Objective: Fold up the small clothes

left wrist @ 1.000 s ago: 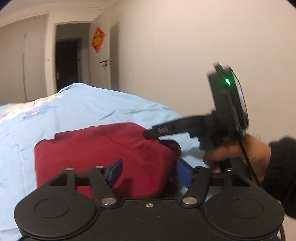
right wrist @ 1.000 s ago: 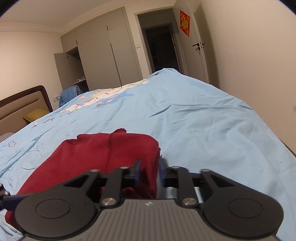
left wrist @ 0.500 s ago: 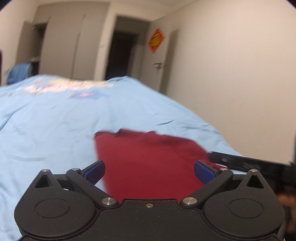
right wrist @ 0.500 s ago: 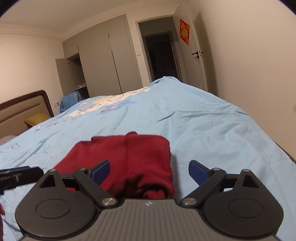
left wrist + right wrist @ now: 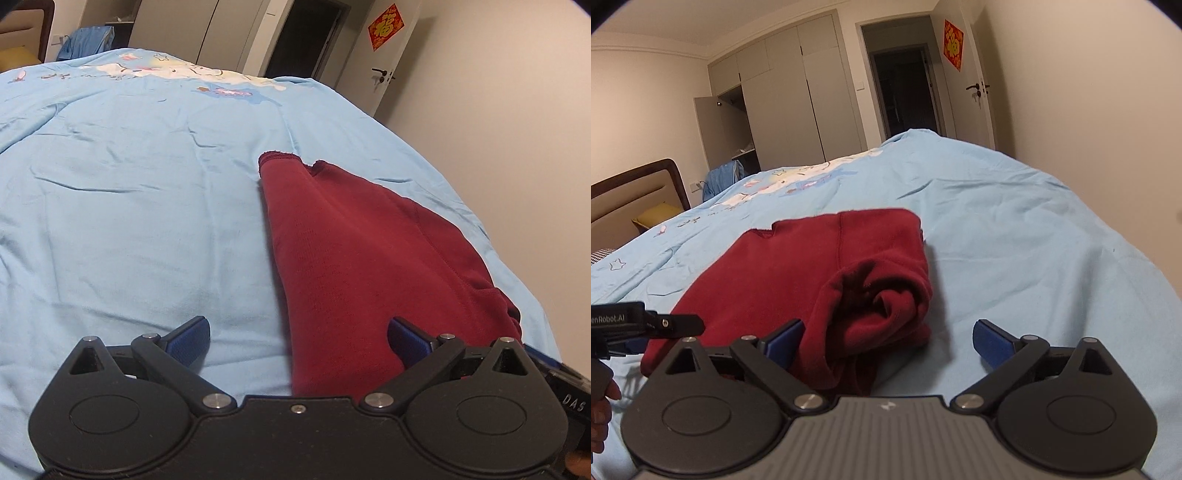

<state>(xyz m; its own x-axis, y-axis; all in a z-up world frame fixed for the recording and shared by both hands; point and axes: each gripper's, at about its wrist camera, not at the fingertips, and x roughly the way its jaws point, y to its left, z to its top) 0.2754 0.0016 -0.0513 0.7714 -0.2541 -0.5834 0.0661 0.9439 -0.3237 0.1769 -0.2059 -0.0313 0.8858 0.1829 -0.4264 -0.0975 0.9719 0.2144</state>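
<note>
My light blue bedspread (image 5: 129,206) fills both views, and the folded dark red garment (image 5: 812,288) lies on it near the bed's right edge. My left gripper (image 5: 298,341) is spread wide and empty, straddling the garment's near left edge. My right gripper (image 5: 888,341) is equally wide and empty, over its bunched near right corner.
</note>
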